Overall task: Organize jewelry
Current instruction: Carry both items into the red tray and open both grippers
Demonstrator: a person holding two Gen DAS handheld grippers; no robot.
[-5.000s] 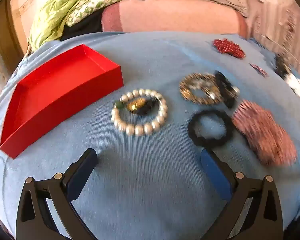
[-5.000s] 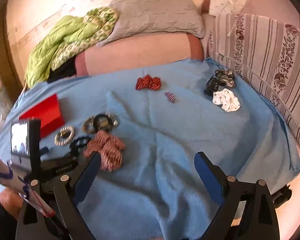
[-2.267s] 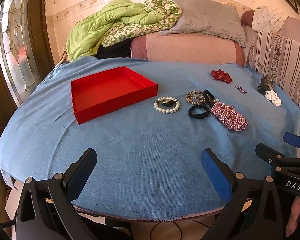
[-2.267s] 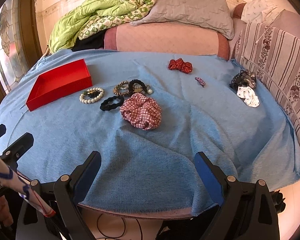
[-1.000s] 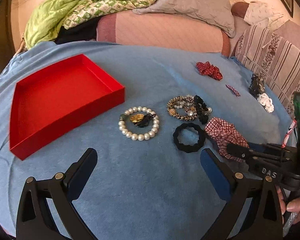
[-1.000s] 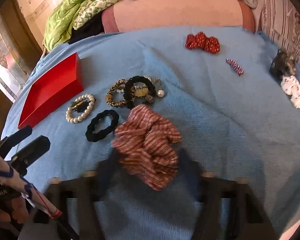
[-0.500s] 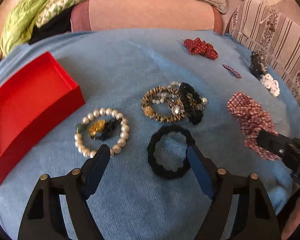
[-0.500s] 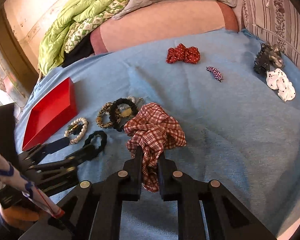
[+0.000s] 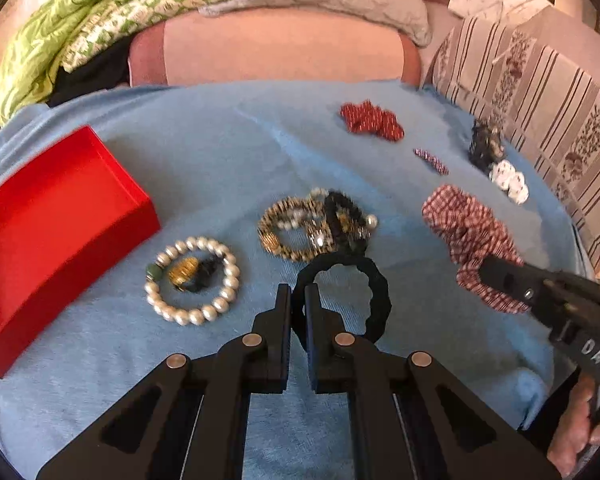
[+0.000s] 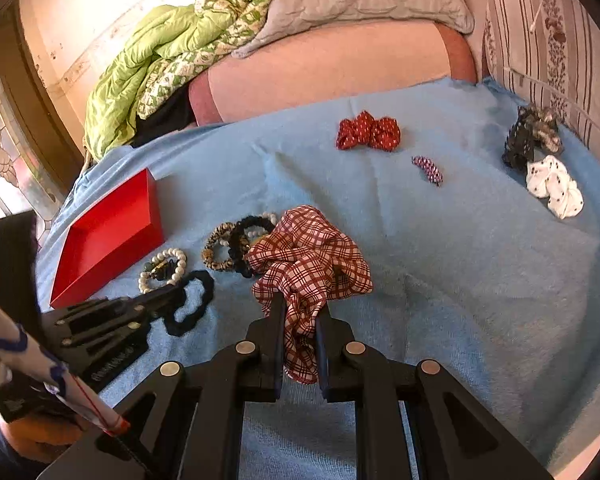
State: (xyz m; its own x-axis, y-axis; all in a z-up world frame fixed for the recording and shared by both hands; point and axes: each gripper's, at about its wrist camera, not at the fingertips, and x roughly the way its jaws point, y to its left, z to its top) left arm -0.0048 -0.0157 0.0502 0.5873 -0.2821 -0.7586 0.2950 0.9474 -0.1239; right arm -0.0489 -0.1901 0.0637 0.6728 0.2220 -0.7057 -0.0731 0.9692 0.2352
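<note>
Our left gripper [image 9: 297, 300] has just been closing and now pinches the near-left rim of the black hair tie [image 9: 374, 292] on the blue cloth [image 9: 220, 168]. Our right gripper [image 10: 300, 316] clamps the checked scrunchie [image 10: 308, 256]. Left of the fingers lies the pearl bracelet [image 9: 192, 280]; beyond it, the red box [image 9: 40, 220].

Bare blue cloth [image 10: 480, 280] right of plaid scrunchie [image 10: 312, 260]; left of it, bracelets [image 10: 220, 248] crowd toward the red box [image 10: 108, 236].
</note>
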